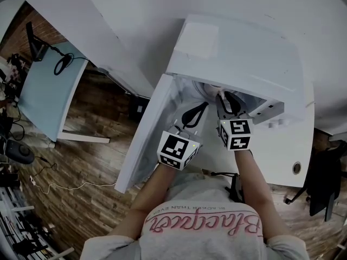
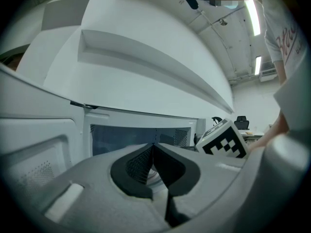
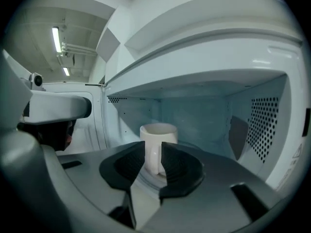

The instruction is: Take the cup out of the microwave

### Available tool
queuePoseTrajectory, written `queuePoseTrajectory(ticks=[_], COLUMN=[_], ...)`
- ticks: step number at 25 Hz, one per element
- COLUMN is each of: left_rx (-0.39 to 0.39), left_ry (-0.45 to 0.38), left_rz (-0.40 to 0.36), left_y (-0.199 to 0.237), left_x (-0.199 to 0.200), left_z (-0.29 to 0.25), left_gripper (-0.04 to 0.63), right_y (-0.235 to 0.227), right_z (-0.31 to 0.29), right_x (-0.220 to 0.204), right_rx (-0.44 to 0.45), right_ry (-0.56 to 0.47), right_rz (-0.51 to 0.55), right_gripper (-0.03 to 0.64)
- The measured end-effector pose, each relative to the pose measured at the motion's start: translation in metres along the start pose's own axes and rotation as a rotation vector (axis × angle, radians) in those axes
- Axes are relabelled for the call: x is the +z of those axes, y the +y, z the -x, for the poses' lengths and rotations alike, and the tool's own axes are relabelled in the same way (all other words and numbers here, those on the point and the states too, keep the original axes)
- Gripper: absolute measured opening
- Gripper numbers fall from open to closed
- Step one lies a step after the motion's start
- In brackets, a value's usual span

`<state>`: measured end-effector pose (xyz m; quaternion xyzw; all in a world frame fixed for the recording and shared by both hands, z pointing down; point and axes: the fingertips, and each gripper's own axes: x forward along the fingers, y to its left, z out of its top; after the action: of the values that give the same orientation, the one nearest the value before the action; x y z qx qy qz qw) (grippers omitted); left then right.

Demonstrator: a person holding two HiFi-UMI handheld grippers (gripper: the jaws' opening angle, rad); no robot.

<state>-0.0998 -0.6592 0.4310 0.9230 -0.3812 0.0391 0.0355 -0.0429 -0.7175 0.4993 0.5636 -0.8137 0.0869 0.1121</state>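
- While the door (image 1: 145, 131) stands swung wide to the left, the white microwave (image 1: 238, 53) on the bench (image 1: 282, 153) is fully open at the front, facing the person.
- The cup (image 3: 158, 136) is white and upright. It sits inside the microwave on the cavity floor, left of centre, with its handle turned to the opening.
- Room round the cup: it stands off the back wall and well apart from the holed right wall (image 3: 265, 125). It is nearer the left side but not touching it. There is open space above it up to the cavity roof.
- Right claw (image 3: 154, 147): the jaws are narrow but apart, with nothing pinched. The cup handle shows through the gap at the tips, and the pads are not seen pressing on it.
- In the head view the right claw (image 1: 220, 95) has its tips just past the front edge of the cavity, under the top lip. Its marker cube (image 1: 235, 133) stays outside.
- Left claw (image 2: 153, 147): the tips are together and it is empty. It points at the opening on the hinge side.
- In the head view the left claw (image 1: 203, 106) sits between the inner face of the door and the right claw, beside it and not touching.
- Tight spots: the door face is close on the left claw's left, and the right claw's cube is close on its right.
- The door leaf reaches out over the wooden floor (image 1: 92, 140).
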Motion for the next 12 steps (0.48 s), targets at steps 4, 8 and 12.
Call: queuePoseTrajectory(ticks=[4,8,12], left_rx=[-0.004,-0.002,-0.008], left_ry=[0.004,0.010,0.016], left_rz=[-0.002,0.002,-0.001], left_y=[0.003,0.006,0.006], left_x=[-0.002,-0.006,-0.009], left_z=[-0.003,-0.003,-0.005], left_gripper=[0.006,0.007,0.008], right_y=[-0.002,-0.005,-0.007], right_z=[-0.007,-0.012,-0.016], right_x=[-0.003,-0.005,-0.006], right_rx=[-0.013,-0.030,-0.033], right_ry=[0.016,0.006,0.003], right_rz=[0.003,-0.005,-0.005], right_gripper=[0.103,0.067,0.066])
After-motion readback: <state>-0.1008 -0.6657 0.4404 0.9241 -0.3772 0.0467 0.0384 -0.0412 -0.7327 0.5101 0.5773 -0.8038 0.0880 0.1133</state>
